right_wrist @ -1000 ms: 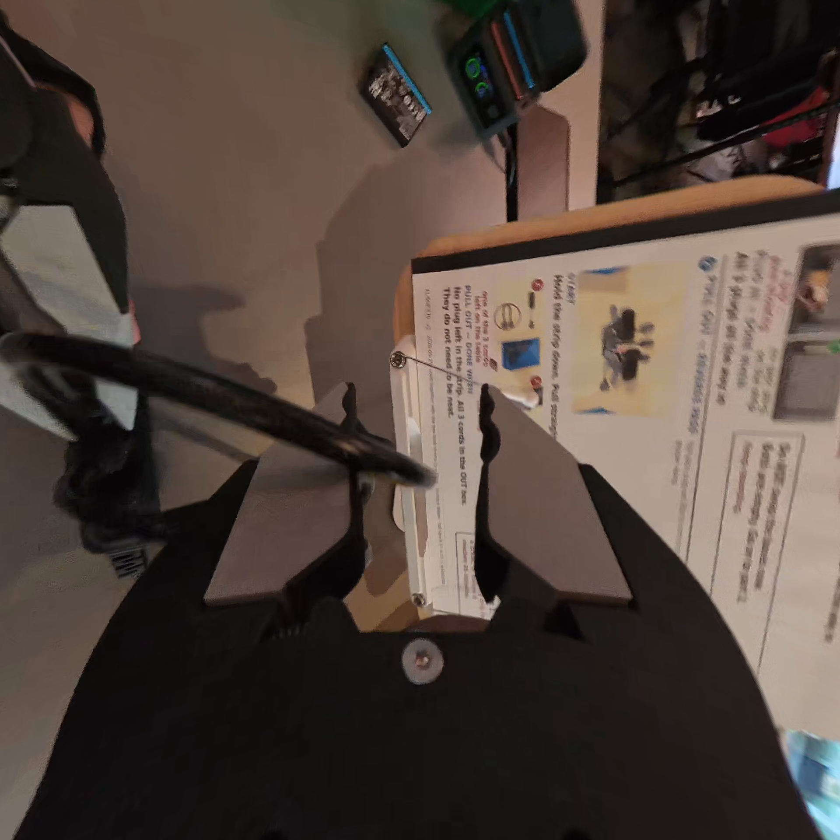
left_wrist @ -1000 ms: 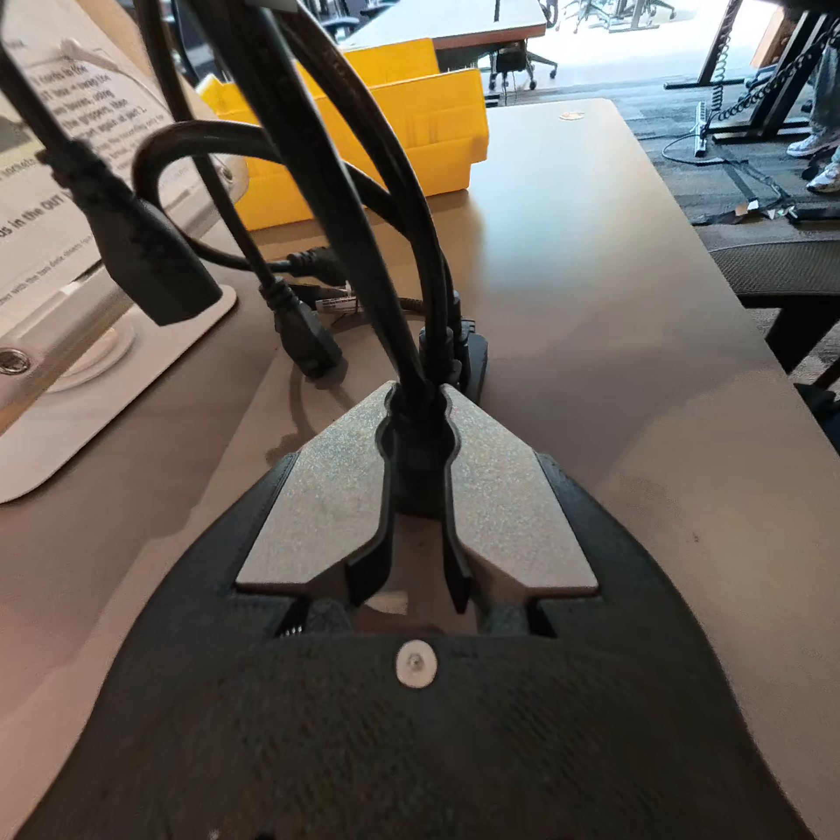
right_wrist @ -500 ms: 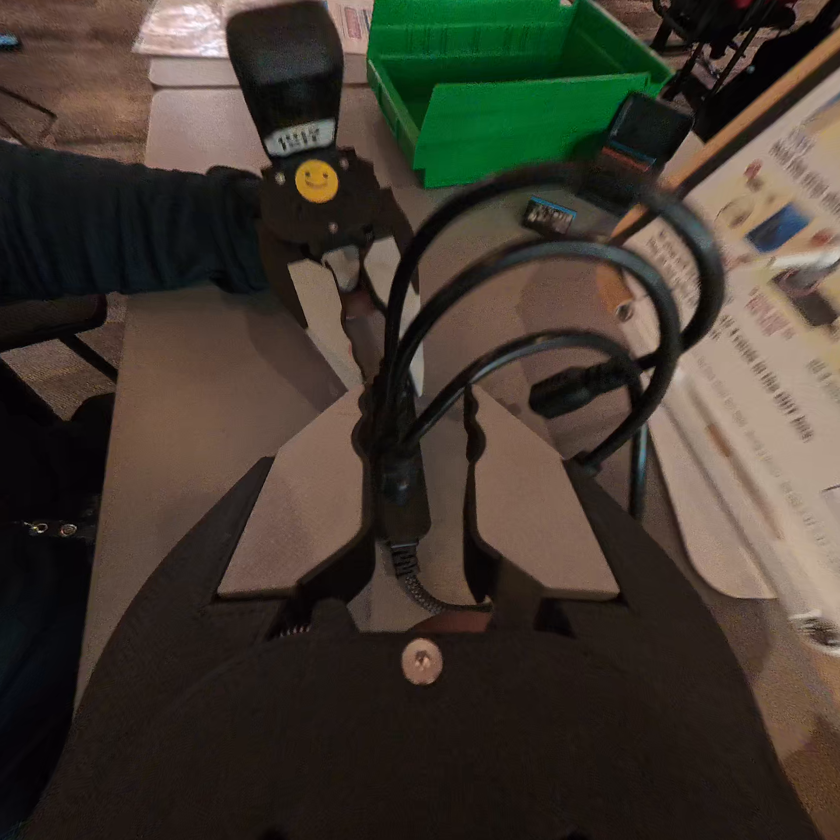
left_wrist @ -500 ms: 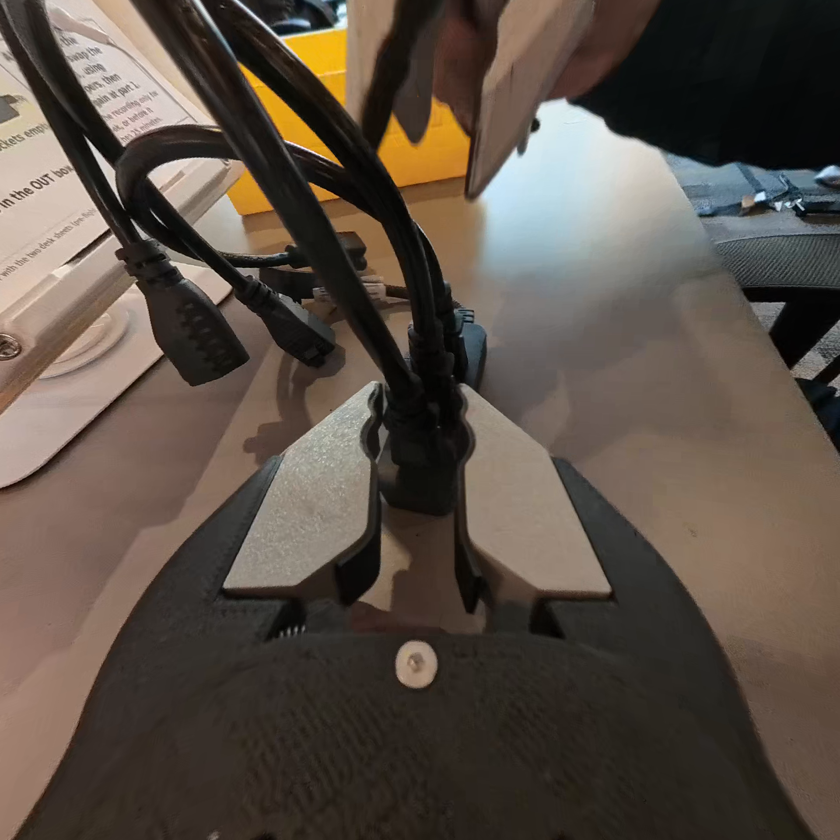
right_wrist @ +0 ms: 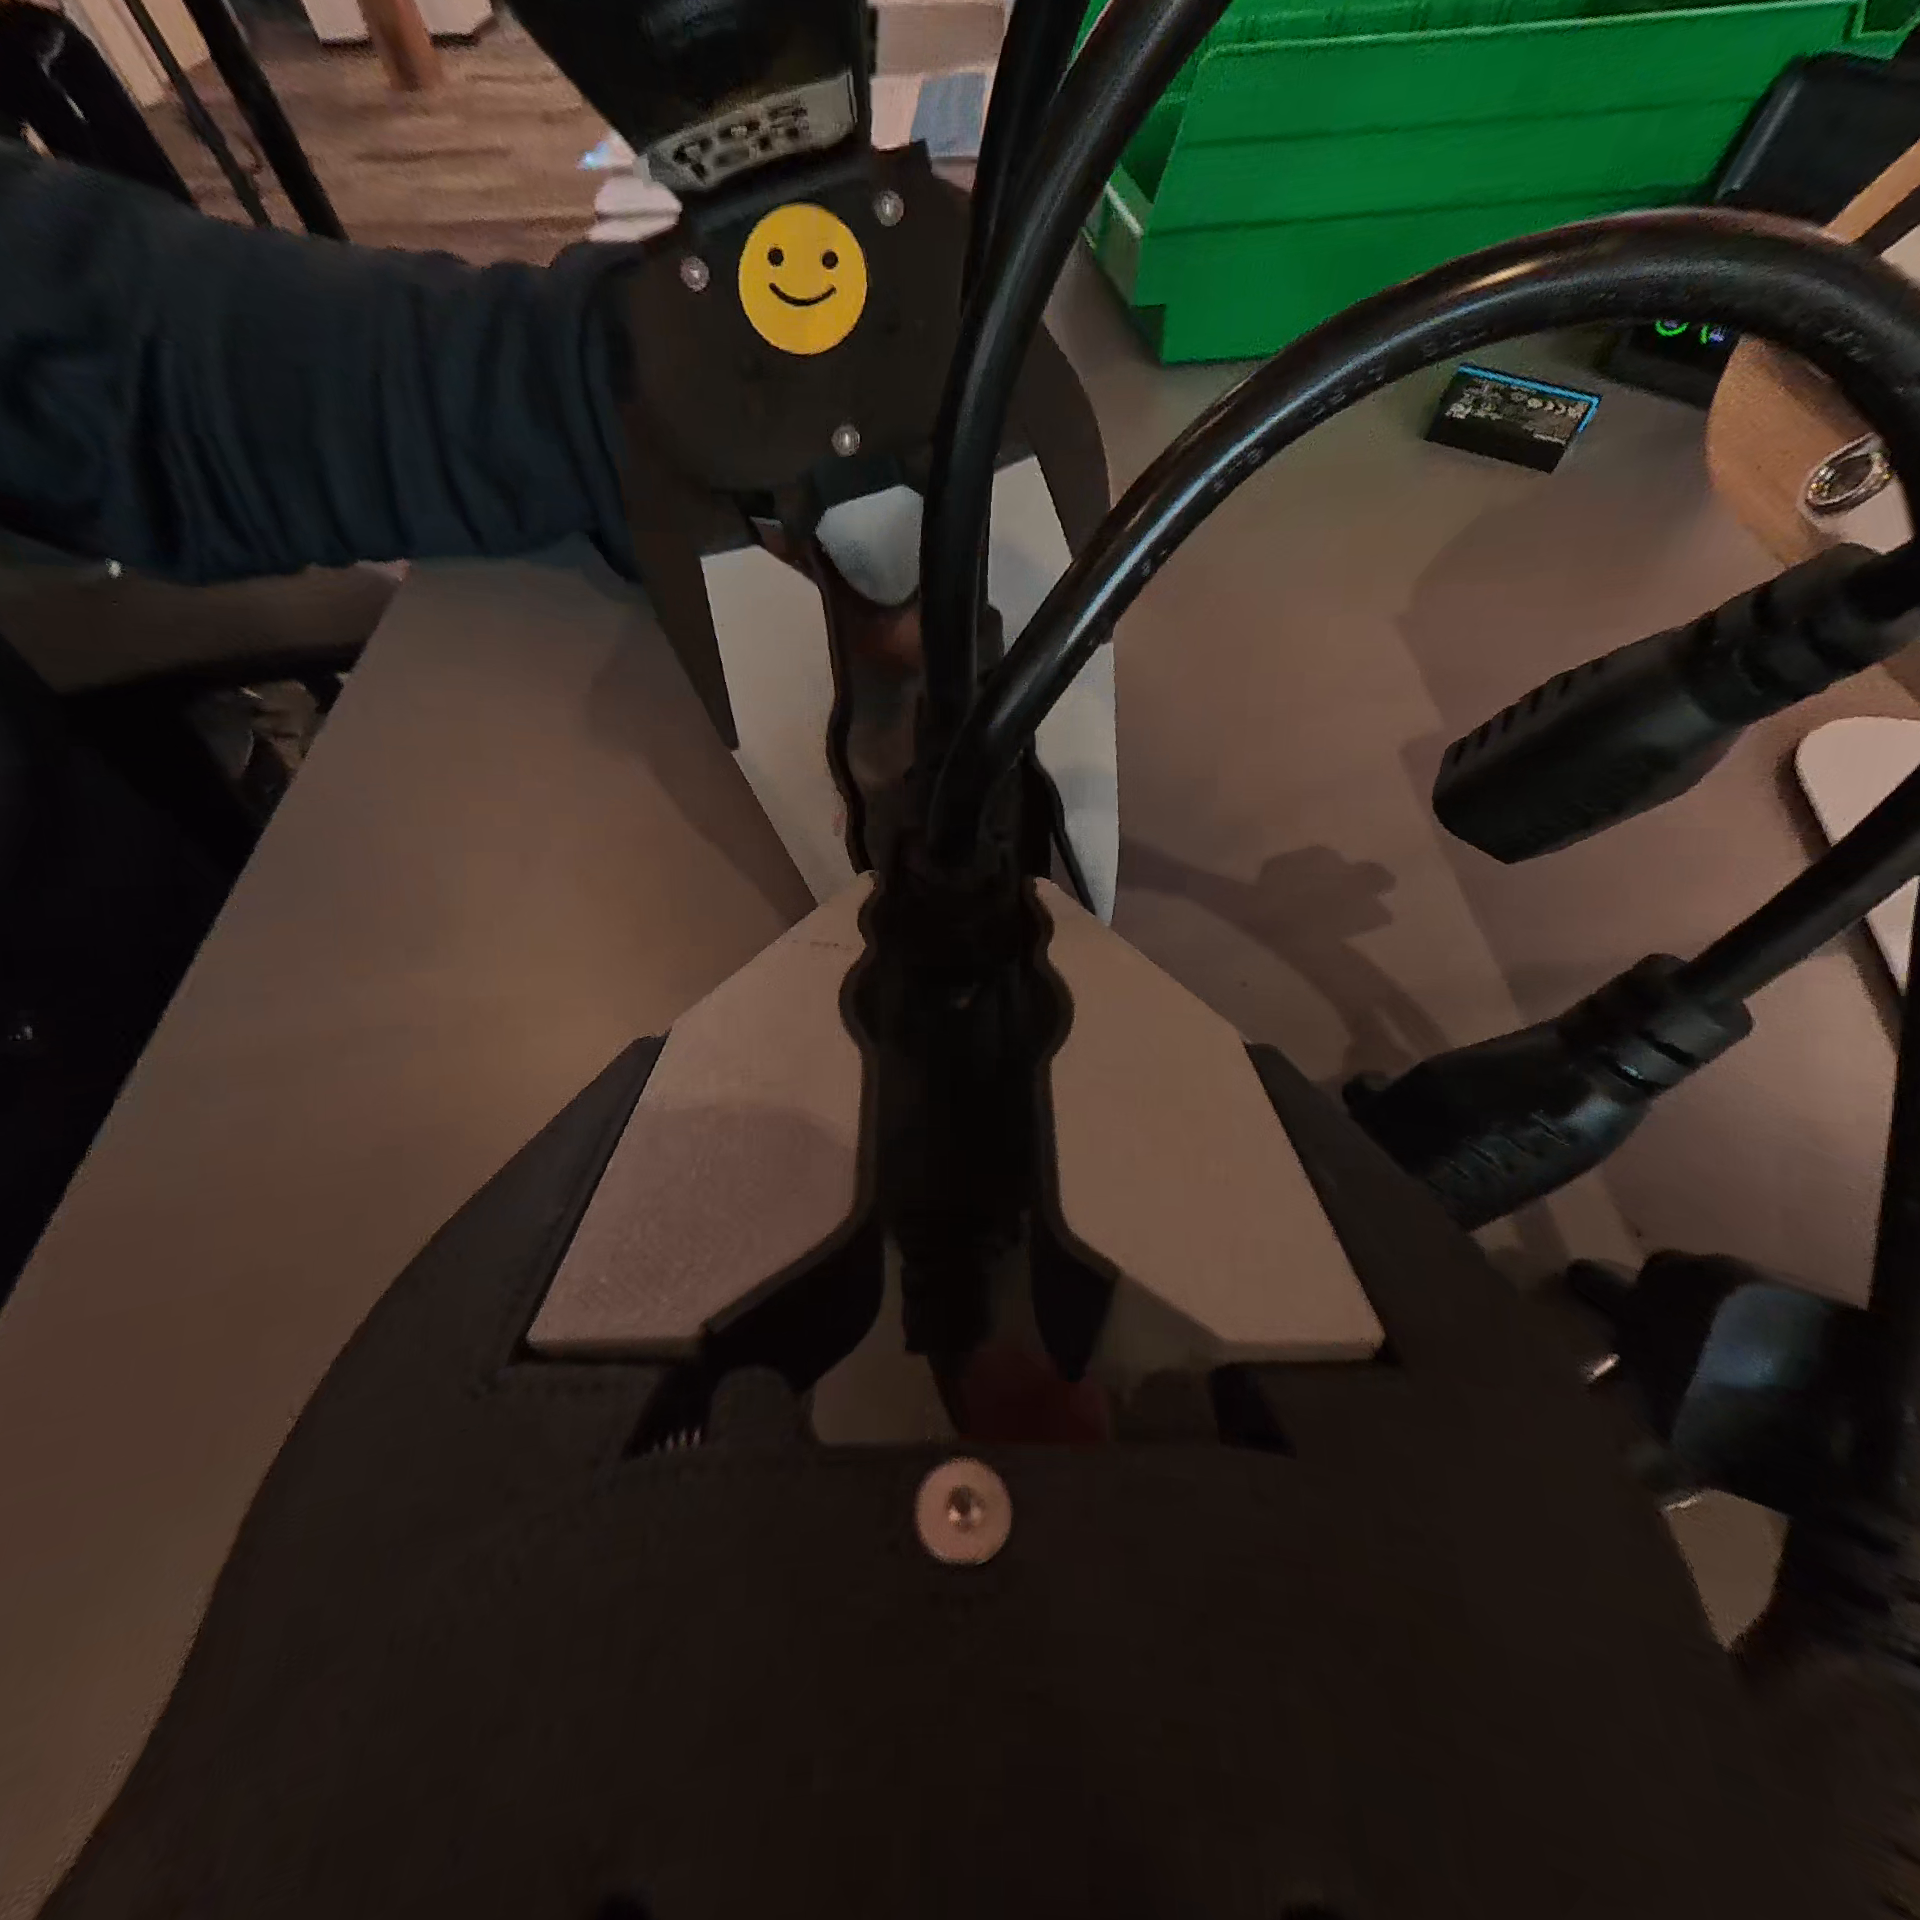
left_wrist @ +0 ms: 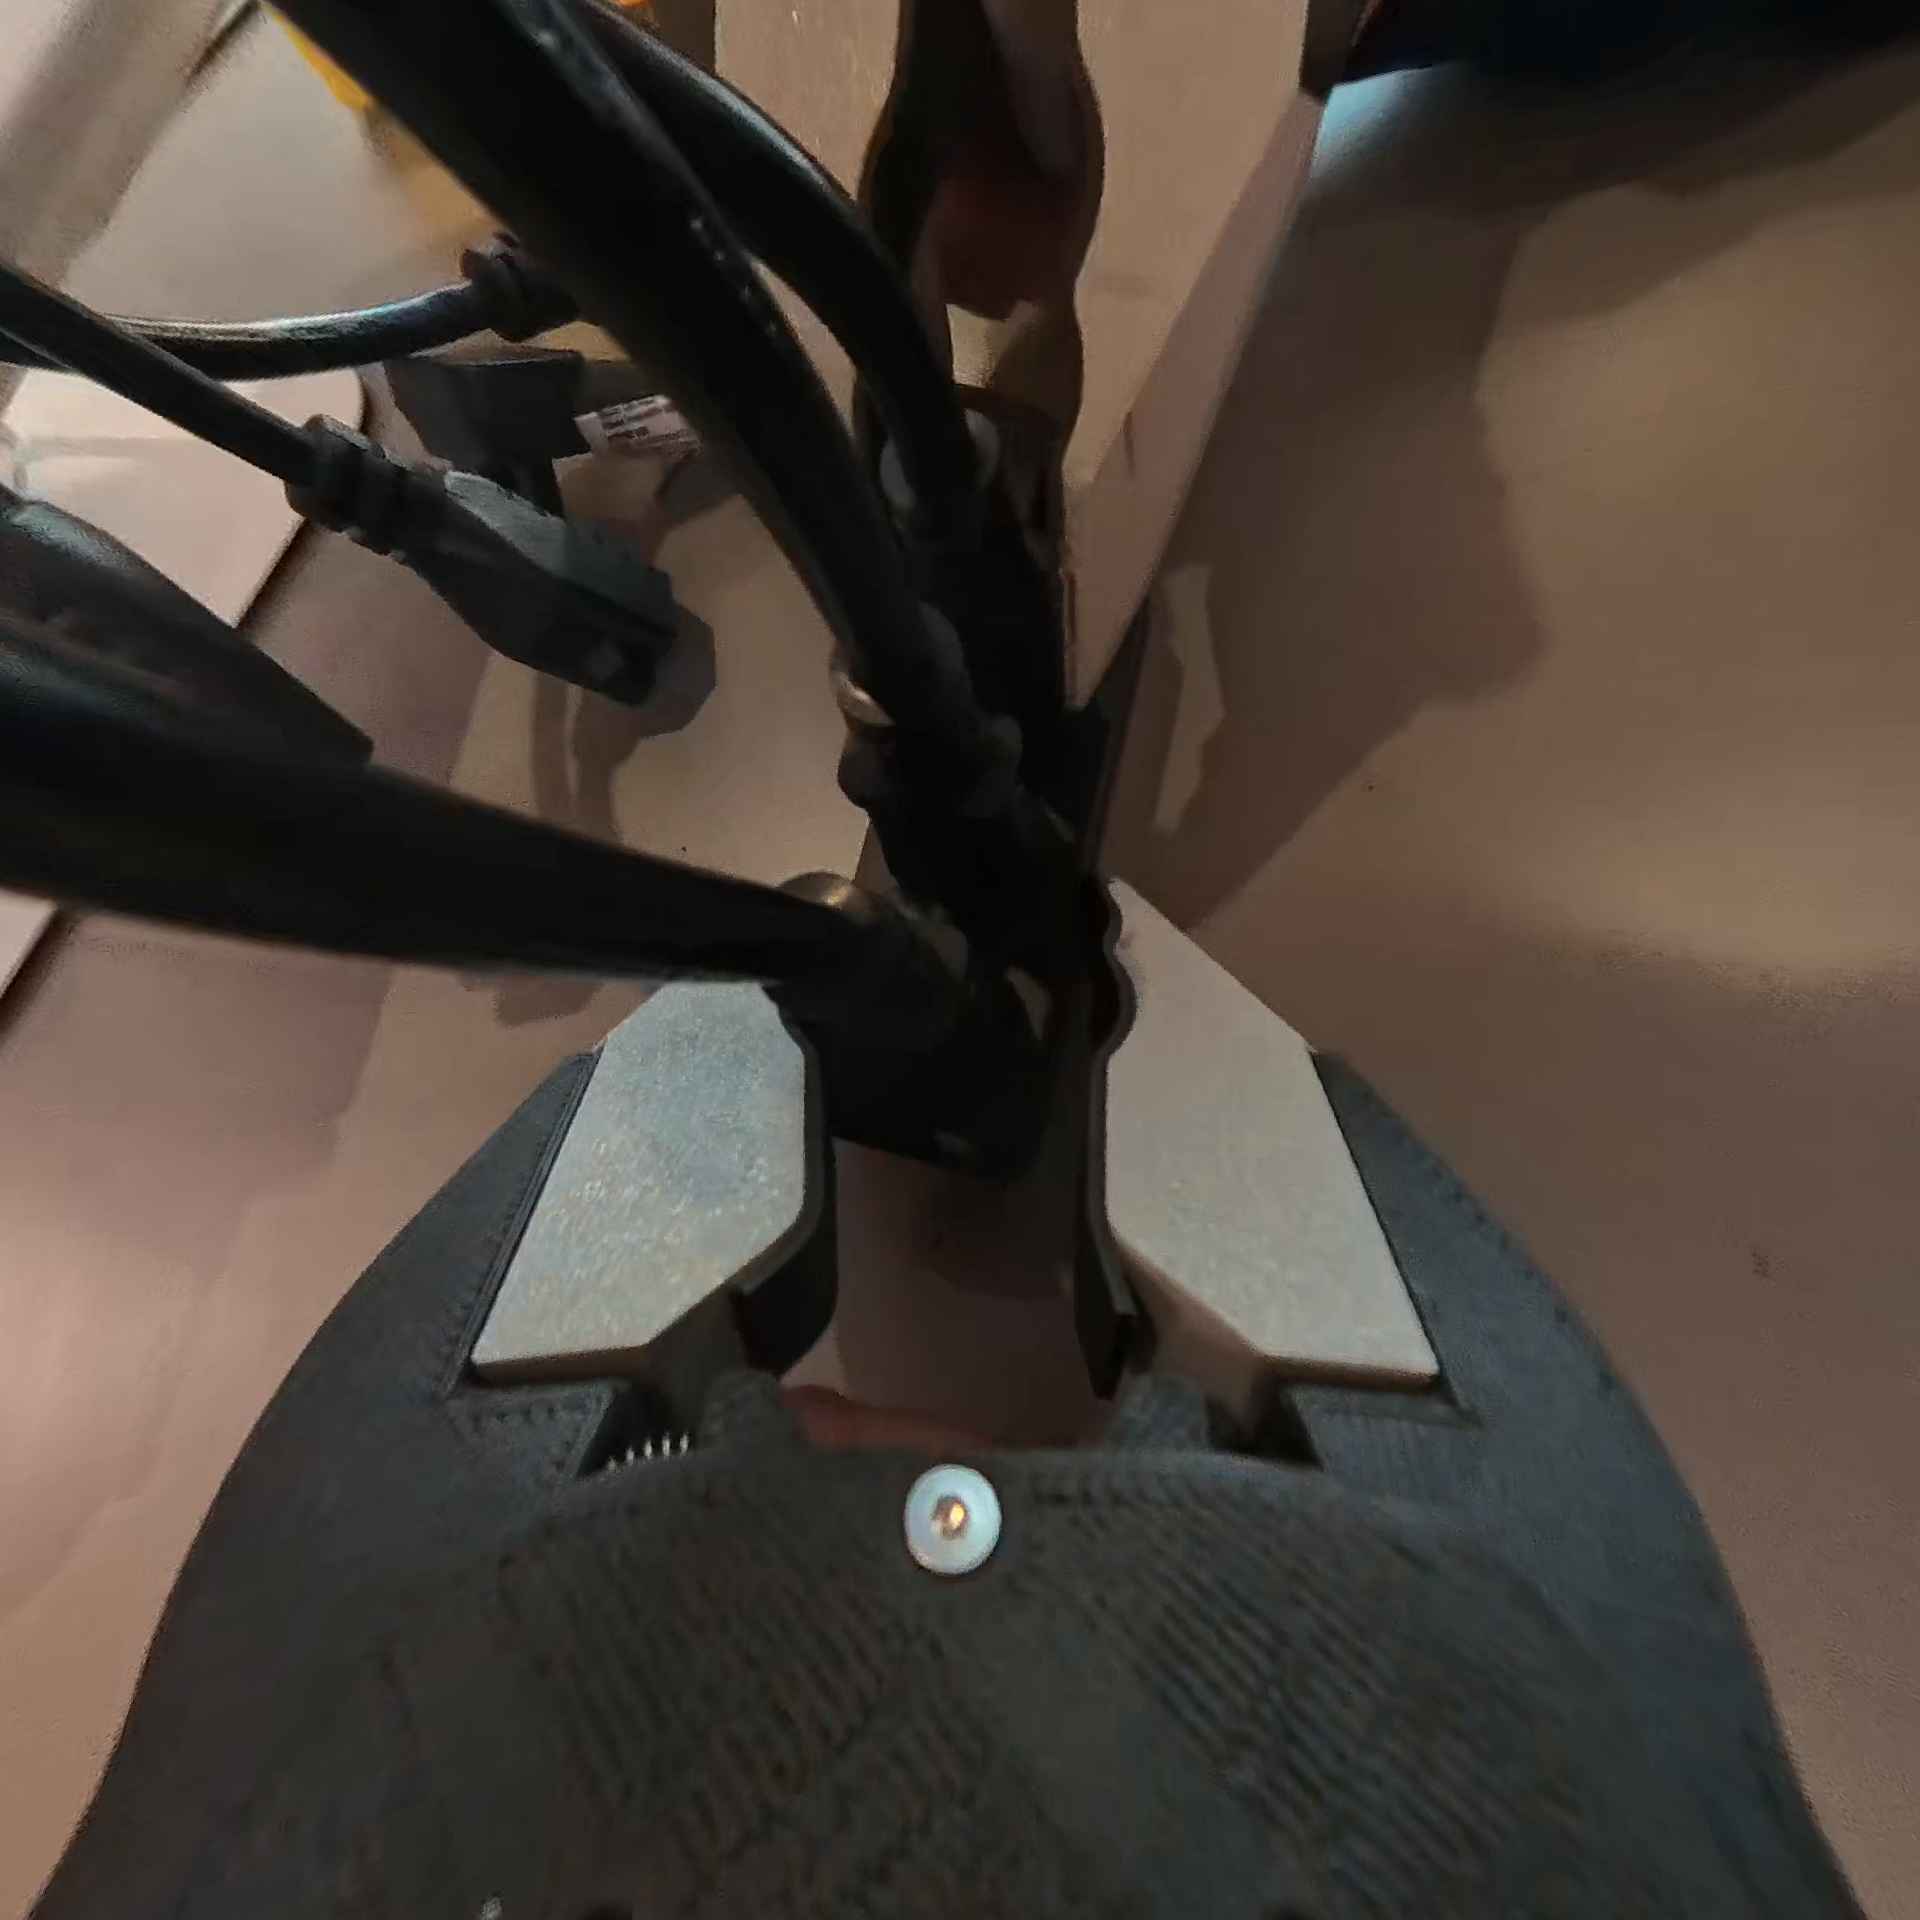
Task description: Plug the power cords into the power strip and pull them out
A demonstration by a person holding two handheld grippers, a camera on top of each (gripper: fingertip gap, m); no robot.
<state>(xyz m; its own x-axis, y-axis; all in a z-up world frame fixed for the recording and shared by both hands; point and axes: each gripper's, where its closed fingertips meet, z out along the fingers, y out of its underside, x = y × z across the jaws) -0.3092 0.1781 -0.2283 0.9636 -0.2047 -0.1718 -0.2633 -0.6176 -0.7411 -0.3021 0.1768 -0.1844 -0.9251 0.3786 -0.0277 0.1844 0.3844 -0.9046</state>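
A slim black power strip [right_wrist: 951, 1060] lies on the brown table [right_wrist: 468, 987] with several black cords [right_wrist: 1195, 499] plugged in and arching upward. My right gripper [right_wrist: 954, 904] is shut on the strip, both pads pressed on its sides. My left gripper [left_wrist: 945, 956] is open, with its fingers standing wide around a black plug [left_wrist: 925, 1060] at the strip's other end. The right wrist view shows the left gripper's body with its yellow sticker [right_wrist: 800, 281] facing me. A finger [left_wrist: 1195, 416] of the right gripper shows in the left wrist view. Loose cord connectors [right_wrist: 1621, 727] [left_wrist: 540, 592] hang nearby.
A green bin [right_wrist: 1455, 187] stands at the back right, with a small black device [right_wrist: 1512, 416] in front of it. A person's dark sleeve [right_wrist: 260, 384] reaches in from the left. Another connector [right_wrist: 1538, 1122] lies at the right. The table's left edge [right_wrist: 312, 748] is close. There is about 5 cm between the tips of the two grippers. The connector [right_wrist: 1538, 1122] is about equally far from each gripper, around 9 cm.
My left jaws have opened from their grip at the strip's end. My right gripper has swung from the instruction sheet to the strip and closed on it.
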